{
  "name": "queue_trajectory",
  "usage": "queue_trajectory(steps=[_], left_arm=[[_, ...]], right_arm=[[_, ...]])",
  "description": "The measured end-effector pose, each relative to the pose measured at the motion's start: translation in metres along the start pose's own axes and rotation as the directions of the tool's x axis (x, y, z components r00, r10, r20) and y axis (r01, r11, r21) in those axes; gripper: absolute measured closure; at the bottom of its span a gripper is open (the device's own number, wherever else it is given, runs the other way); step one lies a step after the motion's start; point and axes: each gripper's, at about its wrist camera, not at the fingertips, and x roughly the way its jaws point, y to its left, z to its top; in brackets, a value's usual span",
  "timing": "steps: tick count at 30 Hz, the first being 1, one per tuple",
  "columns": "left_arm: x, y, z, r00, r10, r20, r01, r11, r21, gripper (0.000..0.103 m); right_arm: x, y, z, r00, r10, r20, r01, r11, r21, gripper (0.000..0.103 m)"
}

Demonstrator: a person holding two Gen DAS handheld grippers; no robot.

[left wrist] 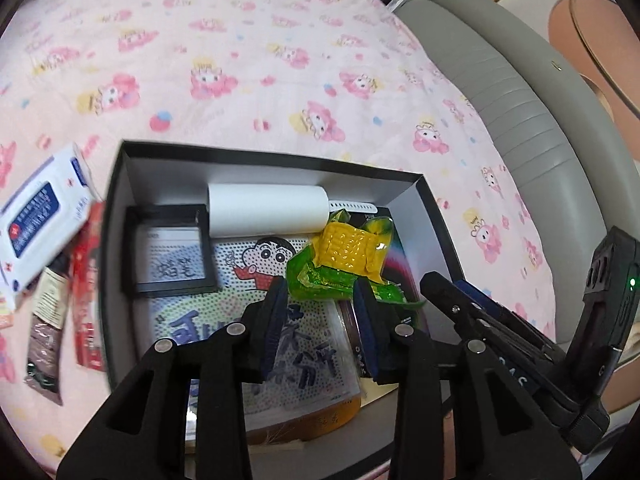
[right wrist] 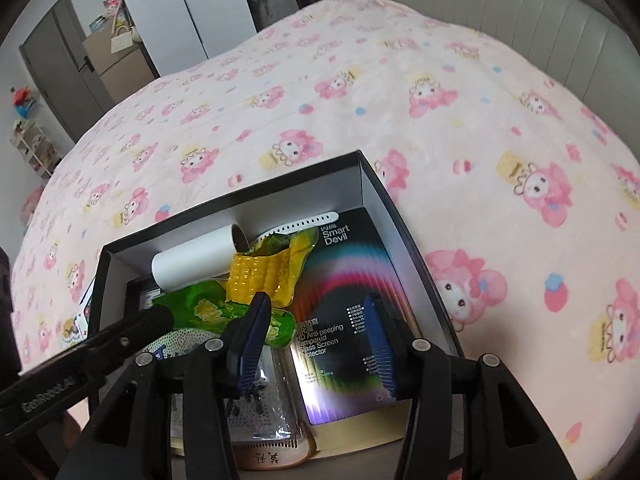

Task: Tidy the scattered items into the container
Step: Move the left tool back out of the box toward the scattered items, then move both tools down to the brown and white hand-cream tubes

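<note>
A black box (left wrist: pixel 272 156) (right wrist: pixel 240 196) with a white inside sits on the pink bed. In it lie a corn packet (left wrist: pixel 348 256) (right wrist: pixel 260 276), a white roll (left wrist: pixel 268 212) (right wrist: pixel 192 260), a black frame (left wrist: pixel 168 252), a cartoon packet (left wrist: pixel 256 280) and a dark screen protector box (right wrist: pixel 344 312). My left gripper (left wrist: pixel 322 312) (right wrist: pixel 152 320) hangs open over the box, its tips at the corn packet's green near edge. Beside it, my right gripper (right wrist: pixel 316 340) (left wrist: pixel 460 300) is open with nothing in it, above the screen protector box.
Left of the box on the bed lie a white and blue wipes pack (left wrist: pixel 40 216), a red packet (left wrist: pixel 86 288) and a brown tube (left wrist: pixel 44 320). A grey padded headboard (left wrist: pixel 520 100) borders the bed on the right. A door (right wrist: pixel 60 64) stands far off.
</note>
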Motion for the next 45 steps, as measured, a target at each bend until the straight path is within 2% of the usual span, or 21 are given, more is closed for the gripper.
queue_trajectory(steps=[8, 12, 15, 19, 23, 28, 35, 42, 45], left_arm=[[-0.040, -0.012, -0.018, 0.998, 0.027, 0.062, -0.033, 0.994, 0.103, 0.067], [-0.060, -0.013, -0.029, 0.995, 0.040, 0.091, -0.052, 0.989, 0.138, 0.066], [-0.076, -0.009, -0.040, 0.993, 0.055, 0.100, -0.070, 0.985, 0.156, 0.065], [-0.095, -0.005, -0.056, 0.991, 0.077, 0.110, -0.096, 0.979, 0.180, 0.065], [-0.116, 0.003, -0.069, 0.988, 0.084, 0.130, -0.106, 0.979, 0.174, 0.065], [-0.144, 0.023, -0.083, 0.984, 0.088, 0.157, -0.111, 0.984, 0.142, 0.065], [-0.176, 0.068, -0.092, 0.968, 0.143, 0.205, -0.160, 0.985, 0.070, 0.065], [-0.191, 0.131, -0.095, 0.952, 0.224, 0.207, -0.217, 0.975, -0.054, 0.065], [-0.180, 0.166, -0.093, 0.944, 0.282, 0.171, -0.259, 0.955, -0.146, 0.066]], right_arm=[[-0.025, 0.028, -0.008, 0.998, 0.007, 0.068, -0.001, 0.996, -0.085, 0.058], [-0.042, 0.041, -0.024, 0.994, -0.005, 0.111, 0.017, 0.994, -0.109, 0.057], [-0.050, 0.049, -0.039, 0.992, -0.017, 0.123, 0.032, 0.992, -0.124, 0.051], [-0.062, 0.061, -0.054, 0.994, 0.008, 0.113, 0.008, 0.990, -0.141, 0.051], [-0.078, 0.074, -0.065, 0.990, 0.023, 0.139, -0.001, 0.987, -0.160, 0.051], [-0.091, 0.098, -0.076, 0.987, 0.082, 0.136, -0.054, 0.979, -0.197, 0.051], [-0.093, 0.152, -0.089, 0.979, 0.169, 0.113, -0.128, 0.945, -0.300, 0.051], [-0.070, 0.212, -0.098, 0.971, 0.236, 0.031, -0.207, 0.900, -0.383, 0.051], [-0.045, 0.232, -0.101, 0.975, 0.219, -0.025, -0.209, 0.888, -0.409, 0.051]])
